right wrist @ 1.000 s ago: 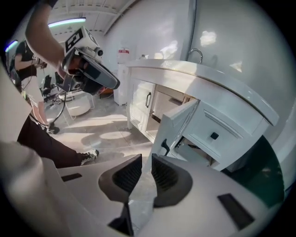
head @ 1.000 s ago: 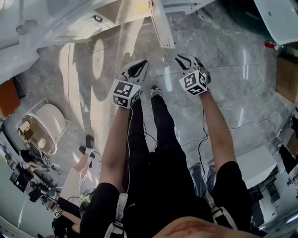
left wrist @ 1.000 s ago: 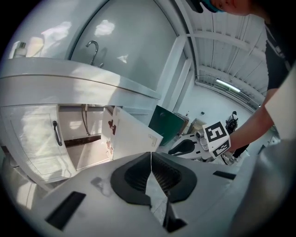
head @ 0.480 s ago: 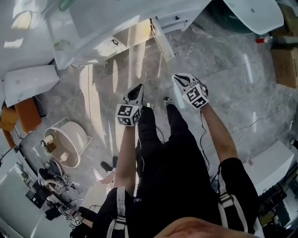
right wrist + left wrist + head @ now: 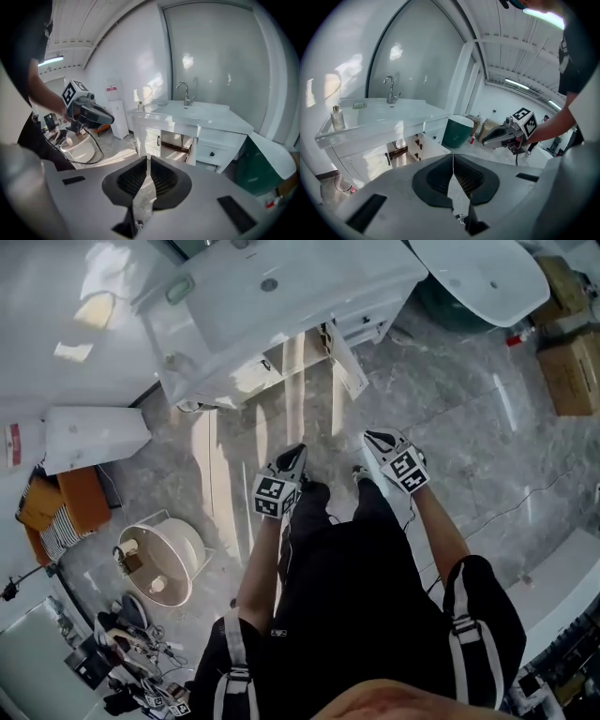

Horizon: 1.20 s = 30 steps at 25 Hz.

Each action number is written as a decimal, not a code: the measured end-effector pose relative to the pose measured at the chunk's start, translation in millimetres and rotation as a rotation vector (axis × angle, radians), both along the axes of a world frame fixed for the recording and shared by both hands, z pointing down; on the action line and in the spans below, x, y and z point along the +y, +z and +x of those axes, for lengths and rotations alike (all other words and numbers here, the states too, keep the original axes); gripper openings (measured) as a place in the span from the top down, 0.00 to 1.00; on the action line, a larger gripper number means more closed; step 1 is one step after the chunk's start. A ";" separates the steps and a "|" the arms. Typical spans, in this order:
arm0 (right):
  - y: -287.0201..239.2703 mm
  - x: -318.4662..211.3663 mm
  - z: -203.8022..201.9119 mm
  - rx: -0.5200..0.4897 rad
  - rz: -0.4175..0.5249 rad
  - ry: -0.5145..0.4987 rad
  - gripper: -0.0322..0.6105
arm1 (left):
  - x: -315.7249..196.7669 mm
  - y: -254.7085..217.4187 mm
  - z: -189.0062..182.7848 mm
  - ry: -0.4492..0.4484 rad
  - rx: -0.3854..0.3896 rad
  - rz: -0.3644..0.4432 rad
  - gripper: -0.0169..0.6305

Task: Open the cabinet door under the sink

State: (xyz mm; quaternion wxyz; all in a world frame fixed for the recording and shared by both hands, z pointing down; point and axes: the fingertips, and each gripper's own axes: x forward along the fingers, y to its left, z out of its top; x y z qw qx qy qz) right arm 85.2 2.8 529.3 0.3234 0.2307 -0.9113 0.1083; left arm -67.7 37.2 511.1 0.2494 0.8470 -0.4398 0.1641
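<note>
The white sink vanity stands ahead of me at the top of the head view. Its right cabinet door stands swung open toward me, showing the dark inside. The left door, with a black handle, is closed. My left gripper and right gripper hang side by side over the floor, well short of the cabinet. Each has its jaws shut with nothing between them, as the left gripper and right gripper views show.
A white bathtub and a green bin stand right of the vanity, with cardboard boxes beyond. A round white basket and a white unit stand at the left. A soap bottle sits on the counter.
I have backed away from the vanity: it now shows whole and farther off. Both grippers came back with me and stayed shut. The cabinet door stays open.
</note>
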 end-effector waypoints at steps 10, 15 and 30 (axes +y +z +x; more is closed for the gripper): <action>-31.2 7.3 -39.7 -0.015 0.068 0.063 0.85 | -12.0 -30.6 -50.0 0.060 -0.025 0.075 0.95; -44.6 19.2 -36.3 -0.043 0.064 -0.033 0.85 | -13.0 -55.3 -35.5 -0.042 -0.014 0.146 0.95; -53.8 48.9 41.1 -0.027 0.072 -0.258 0.85 | 85.0 -66.2 54.9 -0.308 0.035 0.116 0.95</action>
